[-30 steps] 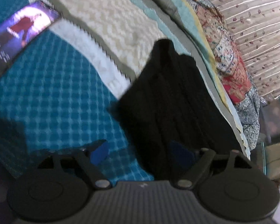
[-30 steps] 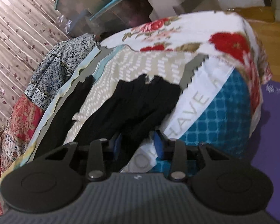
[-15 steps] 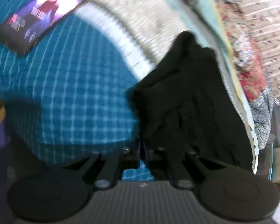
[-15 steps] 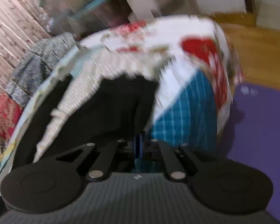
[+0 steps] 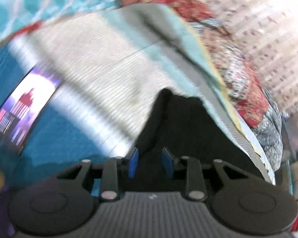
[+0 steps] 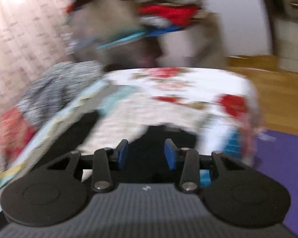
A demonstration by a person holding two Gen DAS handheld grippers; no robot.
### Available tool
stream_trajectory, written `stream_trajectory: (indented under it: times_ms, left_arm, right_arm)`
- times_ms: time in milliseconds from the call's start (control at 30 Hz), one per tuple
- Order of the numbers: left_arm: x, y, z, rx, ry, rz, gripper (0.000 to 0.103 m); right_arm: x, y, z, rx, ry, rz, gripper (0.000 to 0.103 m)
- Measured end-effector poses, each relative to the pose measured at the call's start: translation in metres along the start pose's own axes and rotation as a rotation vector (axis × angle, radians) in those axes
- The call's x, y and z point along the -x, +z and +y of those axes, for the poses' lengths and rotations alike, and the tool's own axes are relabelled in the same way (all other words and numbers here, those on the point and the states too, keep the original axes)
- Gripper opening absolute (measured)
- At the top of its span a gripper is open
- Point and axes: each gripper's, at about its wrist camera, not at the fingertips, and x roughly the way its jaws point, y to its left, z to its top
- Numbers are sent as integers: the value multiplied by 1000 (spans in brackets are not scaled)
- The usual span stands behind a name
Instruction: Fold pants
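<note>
The black pants point(image 5: 184, 123) lie on the patchwork bedspread point(image 5: 101, 63), running away from my left gripper point(image 5: 150, 161). Its blue pads stand apart with black cloth showing between and beyond them; whether they touch it I cannot tell. In the right wrist view the pants point(image 6: 164, 138) lie on the bedspread point(image 6: 168, 91) just past my right gripper point(image 6: 147, 154), whose blue pads also stand apart with nothing pinched. A second dark strip of the pants point(image 6: 69, 136) lies to the left. Both views are motion-blurred.
A phone with a lit screen point(image 5: 23, 107) lies on the teal part of the bed at left. Patterned bedding point(image 5: 248, 91) and a curtain point(image 5: 268, 29) line the far side. Boxes and piled clothes point(image 6: 149, 19), wooden floor point(image 6: 268, 91) and a purple mat point(image 6: 284, 158) lie beyond the bed.
Both grippers were shut on the pants half a second ago and have opened. Both cameras have swung upward, and the pants now lie closer under the fingers.
</note>
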Motion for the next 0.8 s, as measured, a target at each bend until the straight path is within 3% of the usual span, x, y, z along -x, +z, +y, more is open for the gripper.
stream_trajectory:
  times_ms: [100, 133, 267, 367, 467, 533, 600, 633, 667, 800]
  left_arm:
    - [-32, 22, -61, -212, 77, -50, 40]
    - [-51, 27, -87, -330, 137, -75, 49]
    - [-128, 22, -159, -721, 314, -129, 64]
    - [-195, 14, -190, -889, 327, -73, 85]
    - [-239, 5, -204, -976, 359, -39, 91]
    - [-265, 0, -210, -1014, 377, -4, 89]
    - [-280, -4, -210, -1052, 409, 19, 70]
    - [-287, -6, -209, -1070, 442, 27, 53]
    - [-293, -7, -206, -1072, 465, 36, 45]
    - [-299, -22, -206, -1102, 490, 19, 30]
  right_arm:
    - [-17, 13, 44, 51, 126, 64, 43]
    - [-24, 17, 56, 67, 150, 82, 43]
    - [-63, 32, 101, 119, 199, 174, 44]
    - [-105, 46, 128, 140, 179, 221, 45]
    - [-163, 64, 157, 154, 133, 283, 58]
    - [-207, 73, 169, 114, 131, 335, 58]
    - [-247, 74, 184, 100, 109, 366, 58]
    - [-266, 71, 192, 97, 76, 380, 58]
    - [-286, 68, 197, 90, 30, 397, 58]
    - [-342, 59, 206, 9, -77, 422, 58]
